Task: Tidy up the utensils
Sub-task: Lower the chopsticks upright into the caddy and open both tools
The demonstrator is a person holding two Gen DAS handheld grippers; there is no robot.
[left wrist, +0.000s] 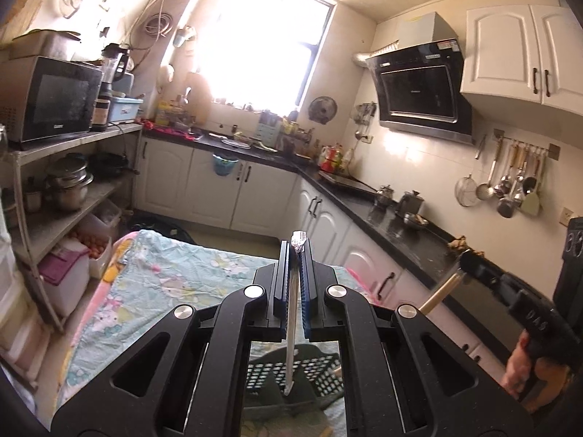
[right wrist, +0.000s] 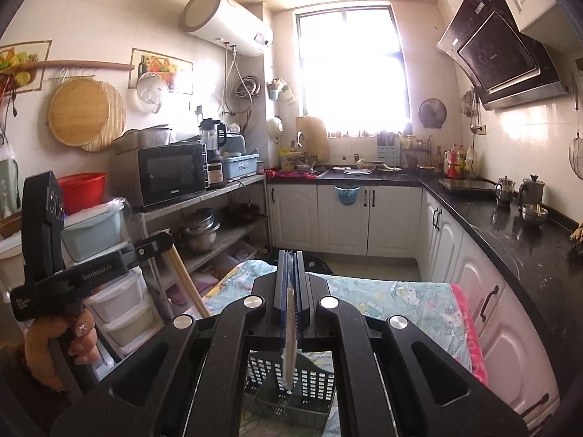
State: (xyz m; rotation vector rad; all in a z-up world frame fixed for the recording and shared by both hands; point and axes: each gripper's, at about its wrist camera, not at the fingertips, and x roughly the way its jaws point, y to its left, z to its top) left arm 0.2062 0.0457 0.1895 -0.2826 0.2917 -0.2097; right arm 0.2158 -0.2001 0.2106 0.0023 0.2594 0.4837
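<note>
Both grippers are held above a table covered by a patterned cloth, in a kitchen. The left gripper is seen pinched on a thin silvery utensil, whose shiny end sticks out past the fingertips while the rest hangs down over a dark perforated basket lying on the cloth. The right gripper is likewise pressed together on a slim pale utensil handle that hangs toward the same basket.

In the left view the right gripper is seen to the right, just beside the black countertop, with a wooden stick hanging from it. In the right view the left gripper is seen near the metal shelf rack, carried by a hand.

Open floor is left between the far table edge and the white cabinets. A bright window is set in the back wall.
</note>
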